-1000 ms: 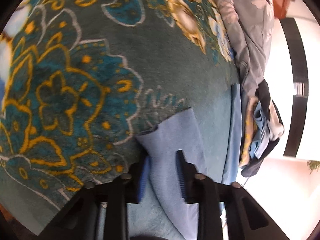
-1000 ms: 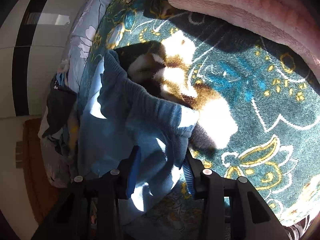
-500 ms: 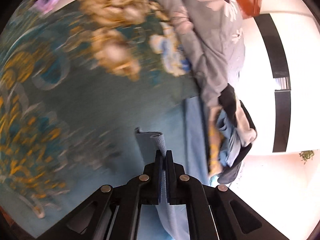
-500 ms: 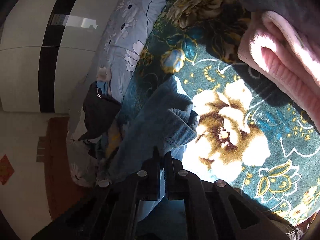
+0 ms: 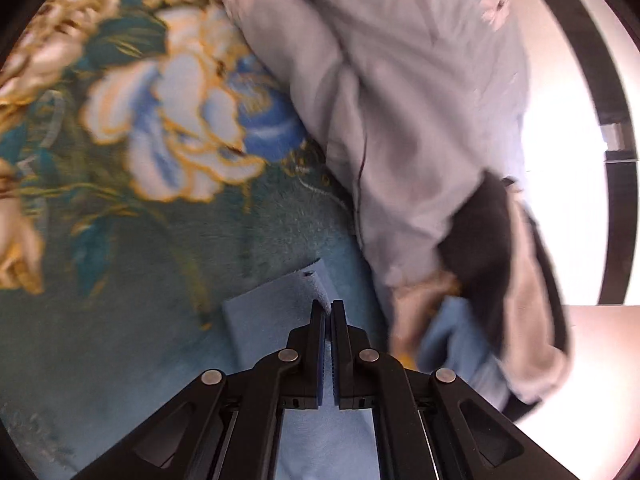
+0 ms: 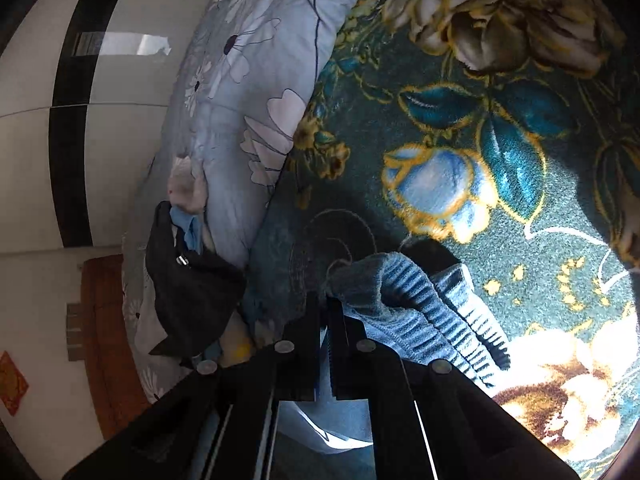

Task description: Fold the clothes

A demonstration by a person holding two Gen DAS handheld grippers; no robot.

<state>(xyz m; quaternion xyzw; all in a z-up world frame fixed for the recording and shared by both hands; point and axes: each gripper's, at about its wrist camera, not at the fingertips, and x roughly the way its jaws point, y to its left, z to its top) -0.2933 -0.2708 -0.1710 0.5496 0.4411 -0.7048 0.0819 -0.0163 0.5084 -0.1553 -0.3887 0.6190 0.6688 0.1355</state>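
Observation:
A light blue garment lies on a teal floral blanket (image 5: 120,208). In the left wrist view my left gripper (image 5: 327,308) is shut on the garment's hem corner (image 5: 276,312), and the cloth trails back under the fingers. In the right wrist view my right gripper (image 6: 324,304) is shut on the garment's ribbed waistband (image 6: 416,304), which bunches to the right of the fingers. The rest of the garment is hidden below both grippers.
A pale grey floral quilt (image 5: 400,100) (image 6: 248,92) is heaped along the blanket's edge. A pile of dark and light clothes (image 5: 492,264) (image 6: 188,280) lies beside it. A white wall with a black stripe (image 6: 68,128) stands beyond.
Both grippers have closed on the blue garment, left on the hem corner, right on the waistband. Both have then carried it toward the quilt and clothes pile.

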